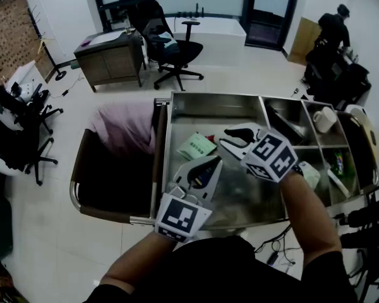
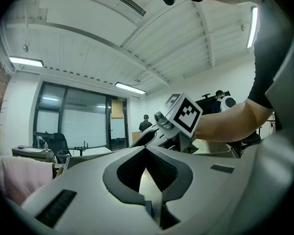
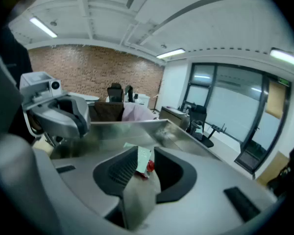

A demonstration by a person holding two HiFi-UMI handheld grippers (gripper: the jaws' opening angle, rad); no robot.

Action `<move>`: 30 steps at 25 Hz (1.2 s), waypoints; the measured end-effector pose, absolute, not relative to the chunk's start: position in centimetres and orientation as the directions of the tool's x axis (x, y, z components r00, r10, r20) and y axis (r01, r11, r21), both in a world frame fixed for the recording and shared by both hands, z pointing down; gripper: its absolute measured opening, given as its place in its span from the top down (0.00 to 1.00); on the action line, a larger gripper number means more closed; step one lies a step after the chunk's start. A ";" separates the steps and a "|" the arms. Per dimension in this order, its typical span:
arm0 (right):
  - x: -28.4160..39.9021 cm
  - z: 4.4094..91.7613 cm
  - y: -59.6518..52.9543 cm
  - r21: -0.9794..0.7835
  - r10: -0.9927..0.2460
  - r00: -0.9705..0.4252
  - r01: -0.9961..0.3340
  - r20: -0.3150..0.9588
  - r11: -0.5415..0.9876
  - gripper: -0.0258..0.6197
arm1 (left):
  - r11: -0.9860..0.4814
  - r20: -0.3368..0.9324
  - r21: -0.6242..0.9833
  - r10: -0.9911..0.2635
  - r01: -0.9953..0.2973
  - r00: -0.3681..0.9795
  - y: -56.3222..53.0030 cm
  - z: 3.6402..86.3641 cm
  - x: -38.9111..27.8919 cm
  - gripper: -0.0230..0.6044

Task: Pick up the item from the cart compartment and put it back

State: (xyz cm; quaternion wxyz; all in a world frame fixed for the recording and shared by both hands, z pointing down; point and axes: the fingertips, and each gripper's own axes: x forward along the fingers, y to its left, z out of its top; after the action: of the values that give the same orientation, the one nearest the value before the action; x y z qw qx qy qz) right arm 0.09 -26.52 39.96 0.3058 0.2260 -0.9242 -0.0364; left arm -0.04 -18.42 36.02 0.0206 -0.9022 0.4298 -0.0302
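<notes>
The green packet (image 1: 197, 147) is lying flat on the surface of the cart's (image 1: 215, 96) large compartment, toward the far half, with neither gripper touching it. A small red item (image 1: 210, 137) is sitting just beside it at 1 o'clock; its identity cannot be made out.

The right gripper (image 1: 230, 140) is hovering at the packet's 3 o'clock, its fingers standing apart and holding nothing. In the right gripper view the packet is showing through the gap, beyond the tips, and a grey blur is masking the lower part of that gap.

The left gripper (image 1: 215, 164) is hanging at the packet's 5 o'clock, its fingers meeting at the tips and gripping nothing.

At 3 o'clock, side compartments are holding a white cup (image 1: 324, 119) and small things too indistinct to name. A pink cloth (image 1: 123, 128) is lying at 9 o'clock, outside the cart.
</notes>
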 end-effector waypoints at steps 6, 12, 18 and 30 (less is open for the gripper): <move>-1.1 44.9 -30.0 0.371 -0.396 -0.579 -0.168 0.712 0.913 0.77 | -0.634 0.040 -0.061 -0.774 -0.771 0.632 -18.5 36.0 0.0 0.96; -1.5 48.2 -31.4 0.358 -0.320 -0.492 -0.019 0.810 0.934 0.77 | -0.636 0.045 -0.061 -0.771 -0.769 0.635 -18.5 36.1 -0.1 0.96; -1.8 49.8 -32.0 0.330 -0.258 -0.416 0.113 0.872 0.937 0.77 | -0.639 0.050 -0.046 -0.769 -0.768 0.637 -18.4 36.1 0.2 0.96; -2.8 50.9 -31.5 0.244 -0.167 -0.351 0.186 0.921 0.952 0.78 | -0.634 0.048 -0.020 -0.773 -0.773 0.633 -18.7 36.0 -0.2 0.96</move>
State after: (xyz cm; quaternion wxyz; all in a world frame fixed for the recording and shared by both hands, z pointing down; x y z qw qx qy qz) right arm -2.78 -31.52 50.93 0.5697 -0.0056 -0.8071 -0.1549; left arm -0.21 -18.66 36.04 -0.0013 -0.9035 0.4278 -0.0259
